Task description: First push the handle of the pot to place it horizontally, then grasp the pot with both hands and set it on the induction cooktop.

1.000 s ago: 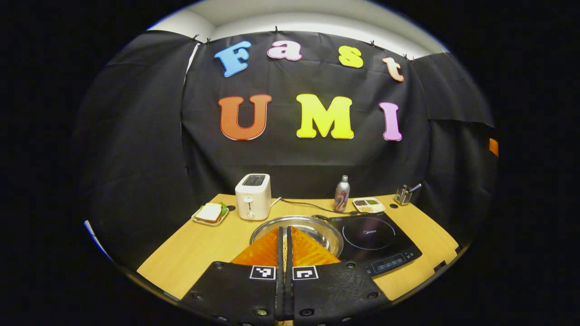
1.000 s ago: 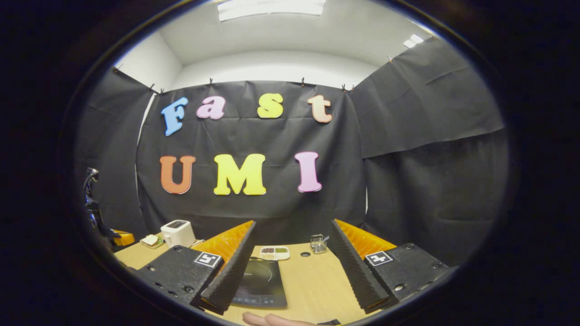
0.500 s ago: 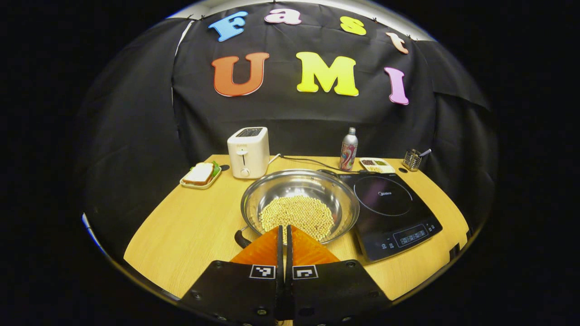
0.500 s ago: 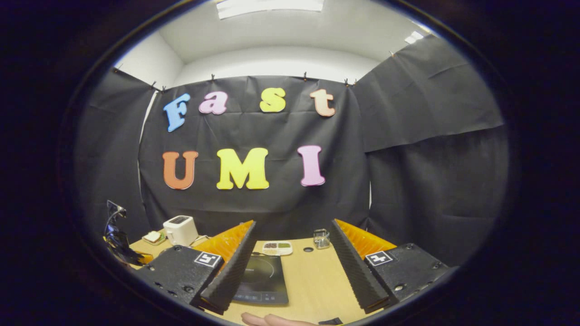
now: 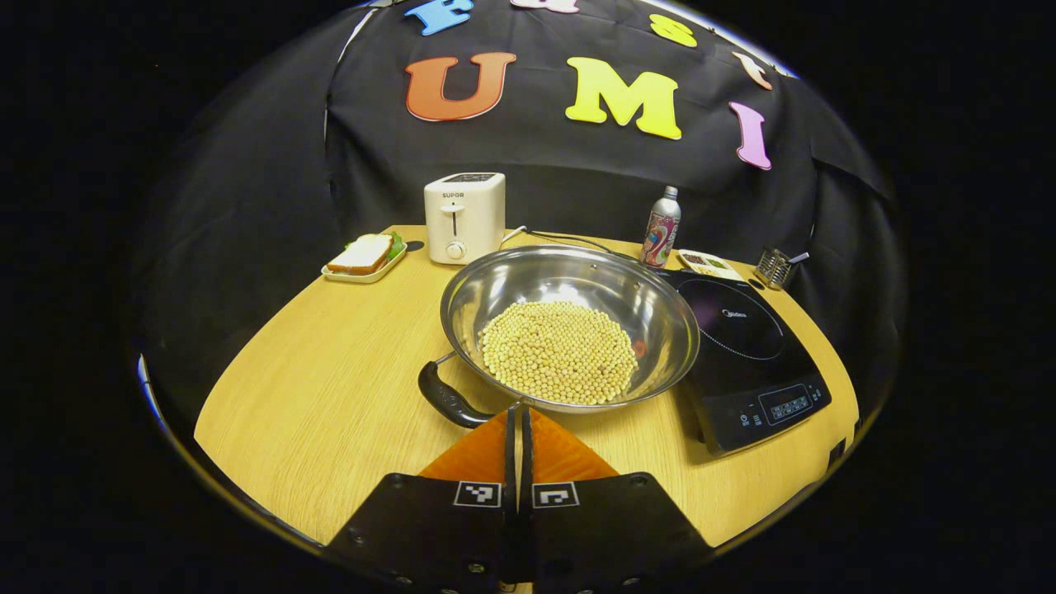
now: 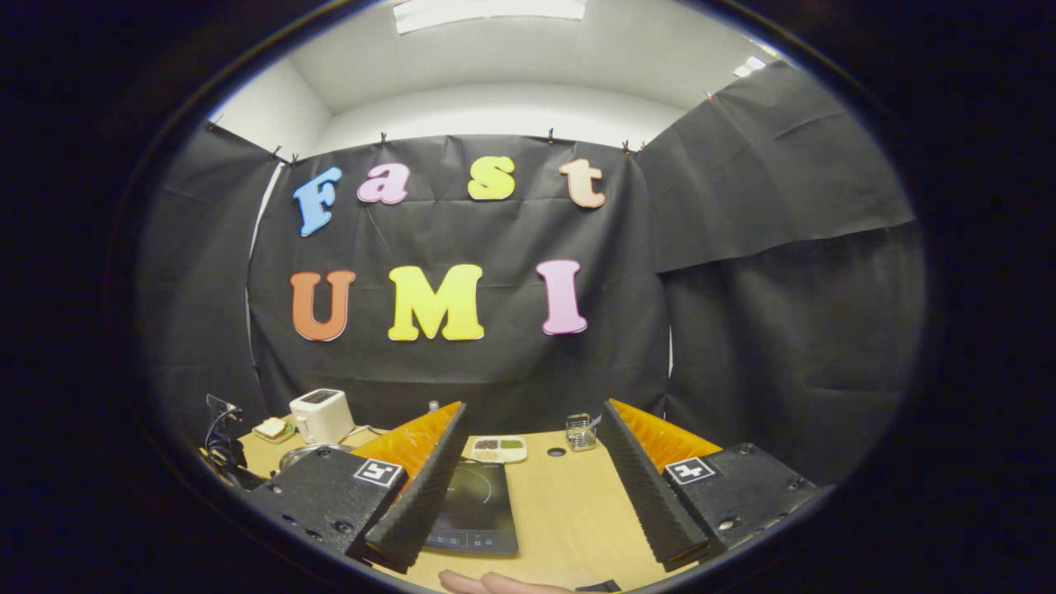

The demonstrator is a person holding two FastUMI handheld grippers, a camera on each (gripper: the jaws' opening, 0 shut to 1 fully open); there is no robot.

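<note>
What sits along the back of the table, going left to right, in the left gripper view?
Sandwich plate → toaster → bottle → small divided dish → wire holder.

A short brand word in dark capitals stands on the front of the white toaster (image 5: 464, 216), at 11 o'clock from the pot (image 5: 569, 330). A small pale logo sits on the glass of the induction cooktop (image 5: 751, 346), at 3 o'clock from the pot; the marks on its control panel are too small to read. The print on the bottle (image 5: 661, 228), at 1 o'clock, cannot be read. Square black-and-white coded markers sit on the finger bases of the left gripper (image 5: 518, 410) and the right gripper (image 6: 532, 404).
</note>
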